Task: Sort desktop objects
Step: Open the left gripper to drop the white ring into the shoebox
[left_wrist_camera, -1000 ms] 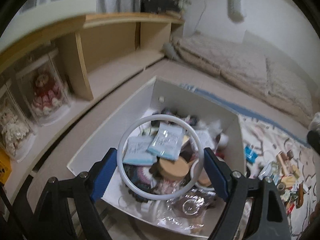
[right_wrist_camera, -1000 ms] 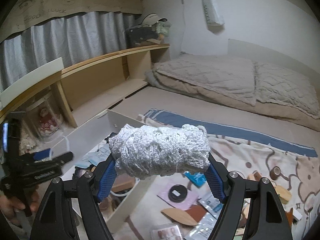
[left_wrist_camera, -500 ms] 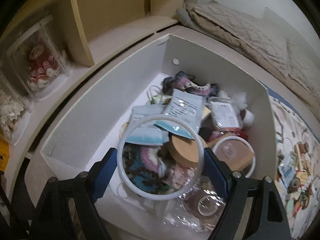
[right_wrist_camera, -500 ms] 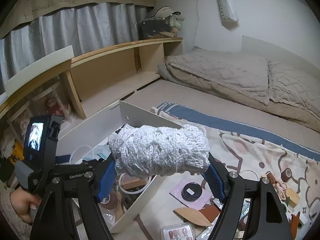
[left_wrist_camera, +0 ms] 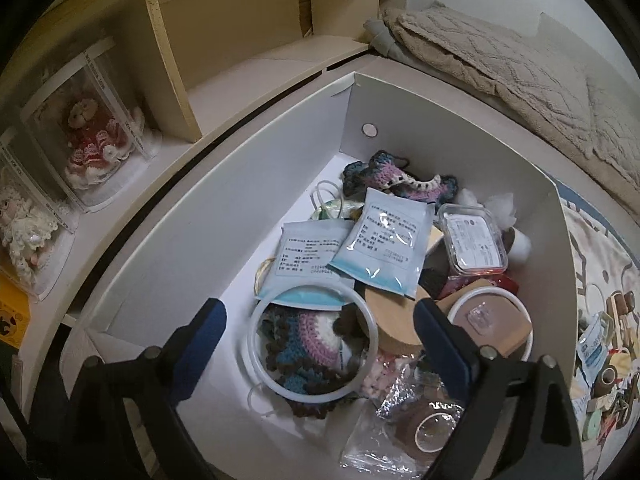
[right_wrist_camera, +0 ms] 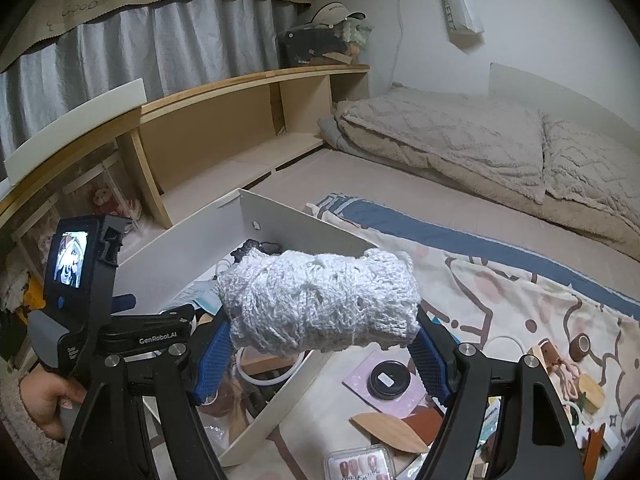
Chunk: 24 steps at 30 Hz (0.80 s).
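In the left wrist view my left gripper (left_wrist_camera: 320,344) is open over the white storage box (left_wrist_camera: 224,208). A white plastic ring (left_wrist_camera: 256,364) lies loose in the box between the jaws, on a crocheted coaster (left_wrist_camera: 308,340). The box also holds blue sachets (left_wrist_camera: 384,240), a wooden lid (left_wrist_camera: 394,326) and a clear case (left_wrist_camera: 474,242). In the right wrist view my right gripper (right_wrist_camera: 320,344) is shut on a white crocheted bundle (right_wrist_camera: 320,300), held above the box's near wall (right_wrist_camera: 304,228). The left gripper (right_wrist_camera: 120,320) shows at the left.
A wooden shelf (right_wrist_camera: 240,128) with boxed dolls (left_wrist_camera: 92,136) runs behind the box. A bed with a beige blanket (right_wrist_camera: 480,140) is at the back right. Small items litter the patterned mat: a black round tin (right_wrist_camera: 388,380), a wooden leaf (right_wrist_camera: 388,432), a nail set (right_wrist_camera: 360,466), tape rolls (right_wrist_camera: 580,346).
The left gripper lowered into the box and opened, letting go of the white ring, which now lies on the coaster. The right gripper moved towards the box with the bundle.
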Motion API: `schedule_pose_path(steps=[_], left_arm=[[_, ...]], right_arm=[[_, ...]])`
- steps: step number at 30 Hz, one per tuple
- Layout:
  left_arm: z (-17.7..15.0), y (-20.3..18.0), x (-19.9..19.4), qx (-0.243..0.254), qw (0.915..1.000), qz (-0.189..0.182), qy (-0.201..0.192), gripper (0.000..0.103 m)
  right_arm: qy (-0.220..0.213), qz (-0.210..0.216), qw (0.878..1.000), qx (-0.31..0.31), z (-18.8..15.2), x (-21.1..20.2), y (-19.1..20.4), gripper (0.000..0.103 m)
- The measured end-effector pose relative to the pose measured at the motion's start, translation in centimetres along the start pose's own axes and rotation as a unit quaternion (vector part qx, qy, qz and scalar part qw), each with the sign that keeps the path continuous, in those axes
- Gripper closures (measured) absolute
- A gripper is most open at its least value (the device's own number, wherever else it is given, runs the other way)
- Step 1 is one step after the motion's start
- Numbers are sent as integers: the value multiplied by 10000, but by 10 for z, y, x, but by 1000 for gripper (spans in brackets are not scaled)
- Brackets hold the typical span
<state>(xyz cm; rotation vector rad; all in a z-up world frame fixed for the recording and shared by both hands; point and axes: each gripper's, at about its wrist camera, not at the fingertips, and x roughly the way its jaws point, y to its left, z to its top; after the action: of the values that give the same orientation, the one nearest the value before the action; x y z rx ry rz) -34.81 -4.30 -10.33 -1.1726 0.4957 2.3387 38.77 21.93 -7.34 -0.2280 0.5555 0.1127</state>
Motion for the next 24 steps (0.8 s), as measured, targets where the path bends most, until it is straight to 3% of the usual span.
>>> schedule_pose_path(steps=[7,12,19,24], left_arm=[[1,-9,-48,309,9968,-87,-734,8],[-4,-18,-93,687,9894,-286,-1248,8],[-8,-5,-129,500,9883,-578,-1322,8],[-13,14,-153,219,9864,-579,-1525,8]], right_arm=[[-93,13,9999,101,9,5,-6,24],[-7,75,9999,95,12,20,-4,24],[314,327,9990,-21,6,49,10,24],[574,611,9964,-141,-2,67,31,24]])
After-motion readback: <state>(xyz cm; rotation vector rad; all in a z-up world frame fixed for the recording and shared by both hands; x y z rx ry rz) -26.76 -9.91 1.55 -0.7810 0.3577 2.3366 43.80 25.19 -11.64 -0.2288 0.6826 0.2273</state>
